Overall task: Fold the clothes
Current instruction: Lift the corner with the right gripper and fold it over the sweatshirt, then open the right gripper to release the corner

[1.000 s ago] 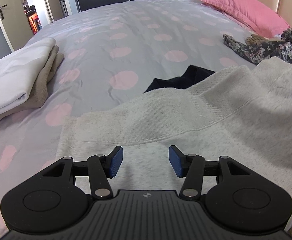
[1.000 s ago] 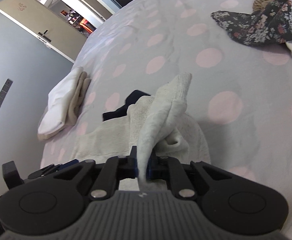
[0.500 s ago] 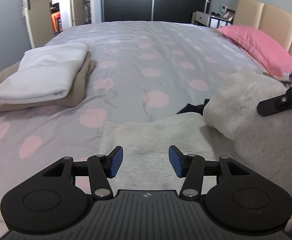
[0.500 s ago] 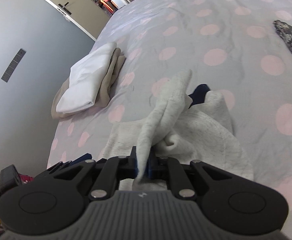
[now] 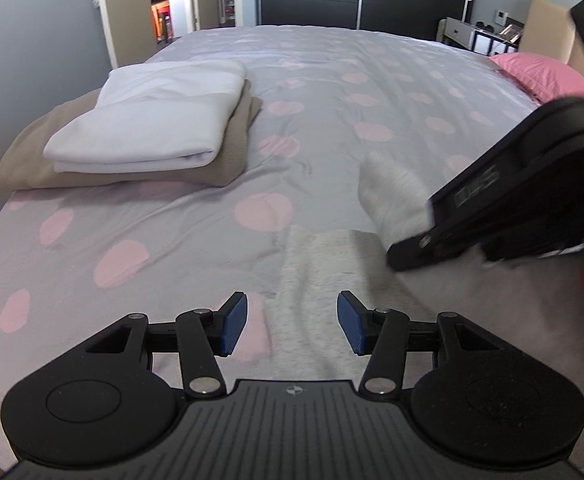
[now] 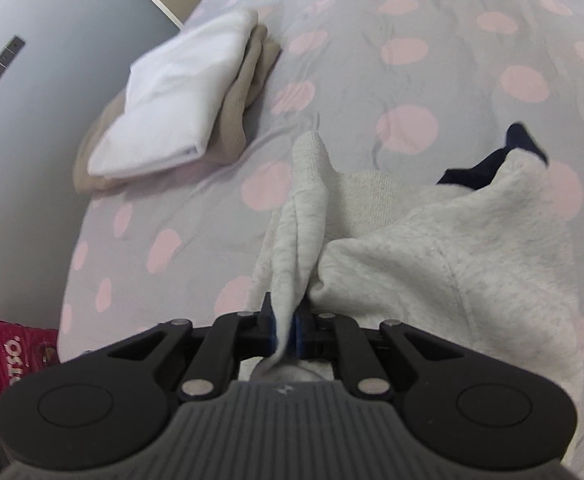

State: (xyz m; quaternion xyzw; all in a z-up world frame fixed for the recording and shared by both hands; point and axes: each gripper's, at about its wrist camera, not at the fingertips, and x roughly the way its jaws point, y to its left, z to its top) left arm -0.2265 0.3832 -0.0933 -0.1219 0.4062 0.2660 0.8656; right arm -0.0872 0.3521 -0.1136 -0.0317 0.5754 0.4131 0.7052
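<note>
A light grey sweatshirt (image 6: 452,256) lies on the polka-dot bed. My right gripper (image 6: 286,330) is shut on a pinched fold of its sleeve (image 6: 304,216), which rises in a ridge ahead of the pads. In the left wrist view the same sweatshirt (image 5: 324,280) spreads under and right of my left gripper (image 5: 292,322), which hovers open with nothing between its blue pads. My right gripper (image 5: 408,254) comes in from the right there, holding the raised sleeve (image 5: 392,194).
A folded white garment (image 5: 151,120) rests on a folded beige one (image 5: 231,148) at the bed's left. A dark navy garment (image 6: 492,160) peeks from under the sweatshirt. A pink pillow (image 5: 540,76) lies far right. A red packet (image 6: 11,356) sits off the bed's edge.
My right gripper has carried the sleeve leftward across the sweatshirt, towards the folded stack. My left gripper has swung left; the floral garment has left both views.
</note>
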